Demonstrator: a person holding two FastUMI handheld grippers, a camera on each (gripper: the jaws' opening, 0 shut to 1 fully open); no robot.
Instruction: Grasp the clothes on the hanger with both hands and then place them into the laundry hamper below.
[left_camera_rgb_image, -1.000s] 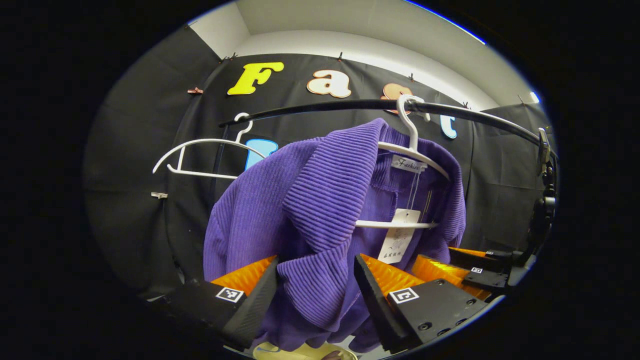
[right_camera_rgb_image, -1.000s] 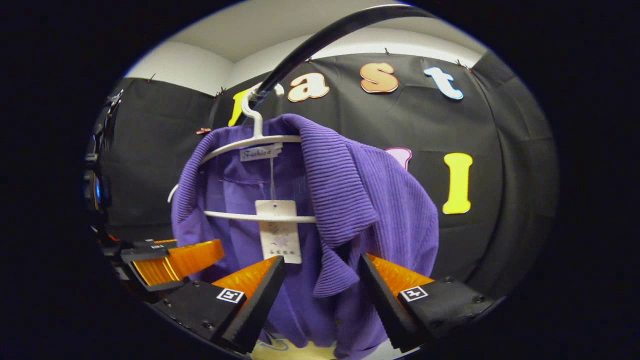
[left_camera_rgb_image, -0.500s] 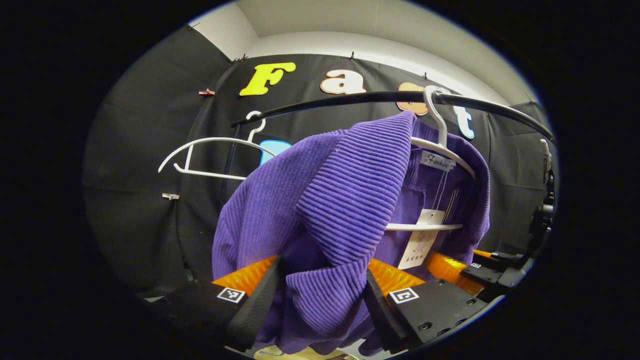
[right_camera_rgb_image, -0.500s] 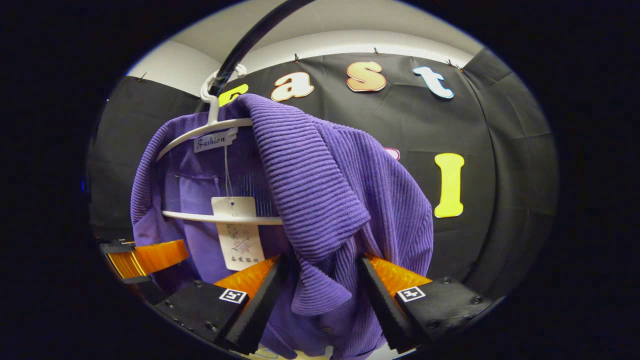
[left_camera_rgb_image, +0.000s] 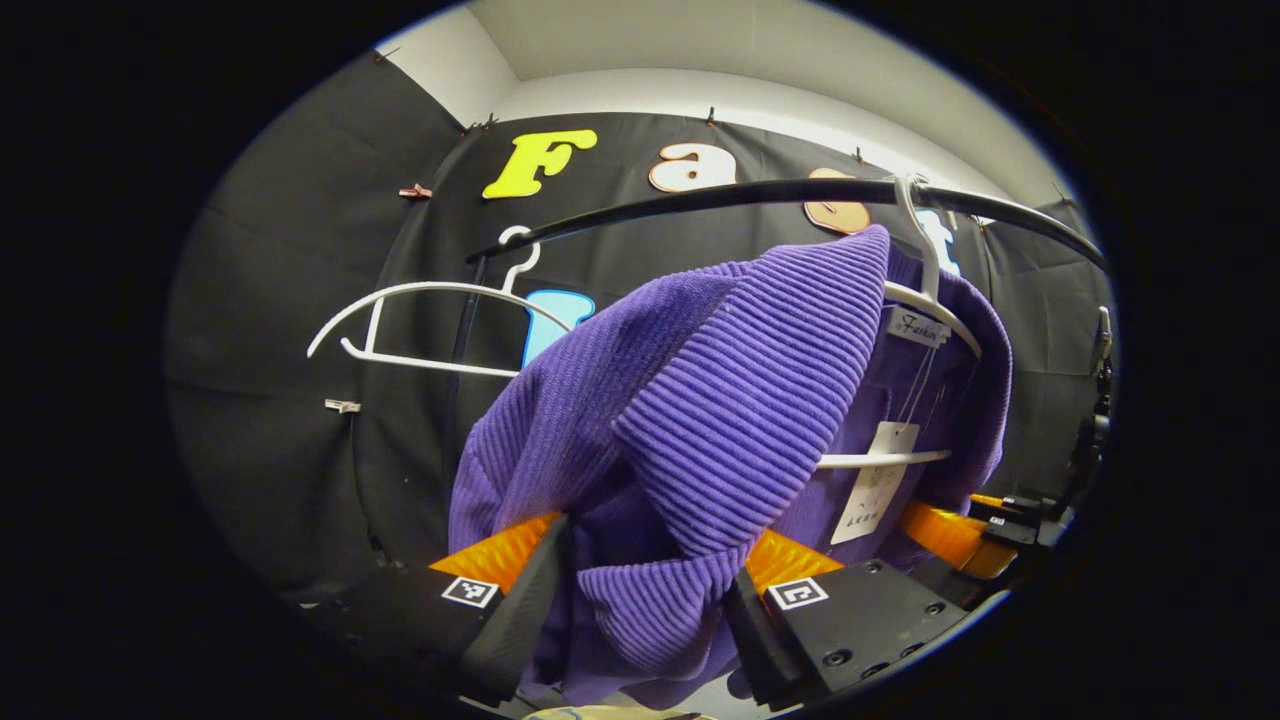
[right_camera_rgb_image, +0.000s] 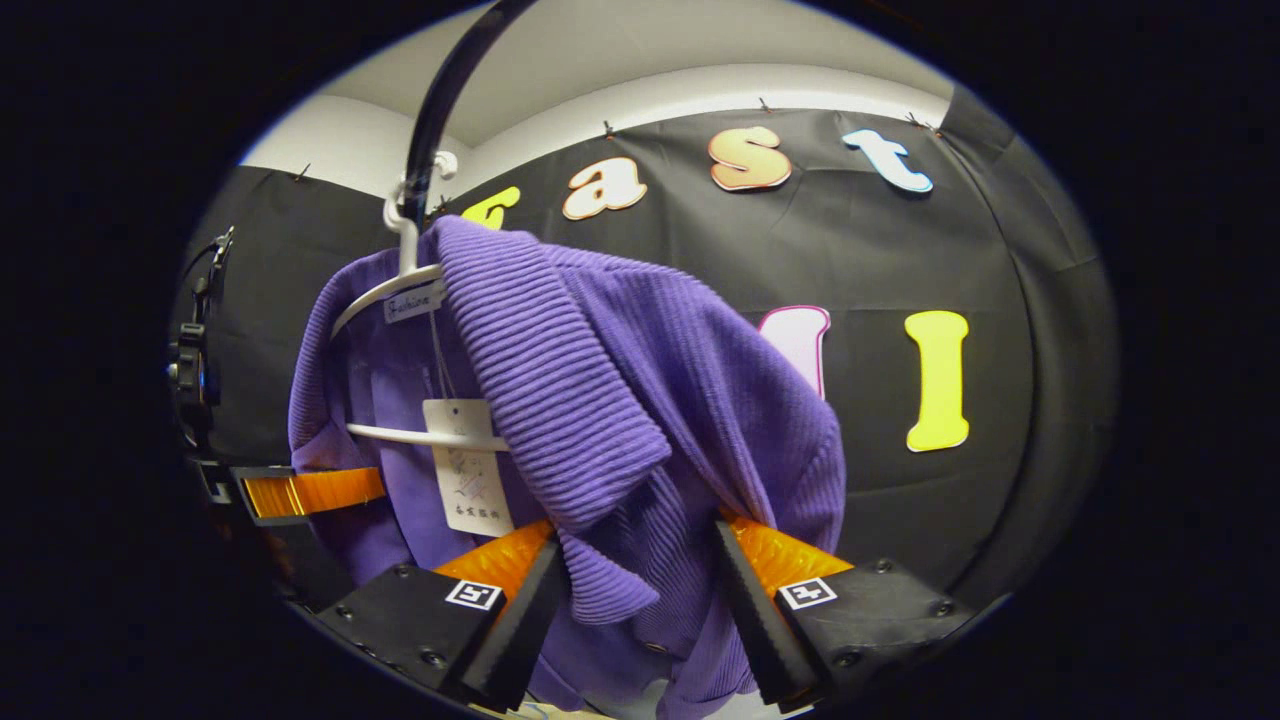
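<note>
Handling: the cardigan (left_camera_rgb_image: 700, 400) looked soft, light and limp, a ribbed knit that would give under the pads and sag once off its support; I judged it not fragile, though a loose pinch could let it slide.
Where to hold: the two lapel folds at the front looked like the best places, thick doubled cloth, one for each tool, so the weight stays even when it is lifted off the hanger (left_camera_rgb_image: 905, 300).
Left tool: the left tool (left_camera_rgb_image: 645, 590), at the bottom centre of the left gripper view, had its jaws around the lower end of one lapel; the cloth filled the gap and both fingers seemed to touch it, but whether they pressed firmly I could not tell.
Right tool: the right tool (right_camera_rgb_image: 640, 575), at the bottom centre of the right gripper view, stood the same way around the other lapel's tip, with the same doubt.
Look: purple, broad ribbed collar, finer ribs on the body, a paper tag (right_camera_rgb_image: 468, 480) hanging inside.
Place: centre of both views, on the white hanger, hooked over a black rail (left_camera_rgb_image: 700, 197) across the upper frame.
Spare hanger: white and bare (left_camera_rgb_image: 420, 325), left of centre in the left gripper view.
</note>
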